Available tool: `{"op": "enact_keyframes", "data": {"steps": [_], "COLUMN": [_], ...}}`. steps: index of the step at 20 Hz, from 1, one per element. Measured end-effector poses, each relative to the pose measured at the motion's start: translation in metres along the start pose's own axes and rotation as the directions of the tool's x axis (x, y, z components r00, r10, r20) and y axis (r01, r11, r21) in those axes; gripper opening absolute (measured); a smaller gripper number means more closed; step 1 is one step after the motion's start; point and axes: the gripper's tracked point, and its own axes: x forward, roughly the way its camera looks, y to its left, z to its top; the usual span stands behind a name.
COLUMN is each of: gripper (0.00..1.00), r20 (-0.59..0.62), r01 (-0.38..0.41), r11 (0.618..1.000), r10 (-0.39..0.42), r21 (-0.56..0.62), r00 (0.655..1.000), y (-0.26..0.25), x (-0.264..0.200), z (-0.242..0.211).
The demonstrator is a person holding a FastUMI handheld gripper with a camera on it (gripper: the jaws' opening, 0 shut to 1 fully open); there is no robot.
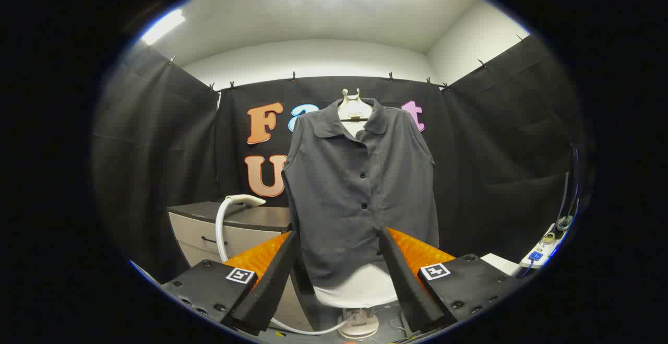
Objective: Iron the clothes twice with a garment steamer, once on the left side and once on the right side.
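Dark grey sleeveless button-front shirt (360,187) hung on a white mannequin stand, ahead of the gripper (339,260), fingers spread, empty. White steamer head (245,200) rested on a cabinet (229,224); fetching it likely came next.

The shirt (360,187) hides most of the mannequin (356,108) beneath it. The steamer hose (222,229) passes behind a finger of the wide-spread, empty gripper (339,239). The small items at the far right (548,239) are too tiny to identify.

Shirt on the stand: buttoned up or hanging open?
Buttoned, except at the collar. The grey shirt hangs with its front closed down the button line; the hand-held gripper is open, holding nothing.
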Motion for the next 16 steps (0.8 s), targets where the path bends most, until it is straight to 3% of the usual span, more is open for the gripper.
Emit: {"op": "enact_keyframes", "data": {"steps": [16], "gripper": [0.99], "r20": [-0.004], "r01": [0.003], "r11": [1.0], "r10": [-0.003], "r21": [-0.004], "r00": [1.0], "y": [-0.0004], "x": [0.0014], "z": [-0.0049]}}
